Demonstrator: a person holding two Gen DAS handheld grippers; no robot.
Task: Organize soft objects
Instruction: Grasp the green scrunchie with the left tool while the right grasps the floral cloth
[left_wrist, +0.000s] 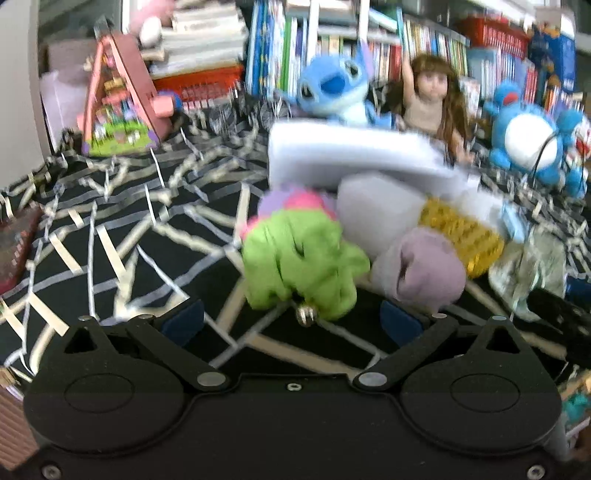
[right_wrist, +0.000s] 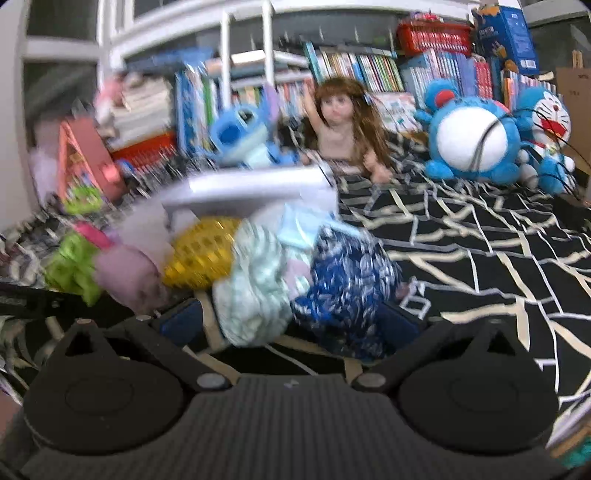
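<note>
Two grippers, left (left_wrist: 291, 321) and right (right_wrist: 291, 321), are spread wide, unladen; the green cloth (left_wrist: 303, 258), limp and light, is best pinched at a bunched fold

A doll (right_wrist: 341, 125) with long brown hair sits at the back of the black cloth with pale crossing lines (right_wrist: 480, 251), one arm raised. Just to the doll's left is a blue alien plush (left_wrist: 334, 86); to the doll's right, a round blue plush with a white belly (right_wrist: 472, 136), and beyond it a blue cat plush (right_wrist: 548, 125). Rows of books (right_wrist: 362, 68) stand behind the doll. Far to the doll's left stands a pink toy house (left_wrist: 118, 96).
</note>
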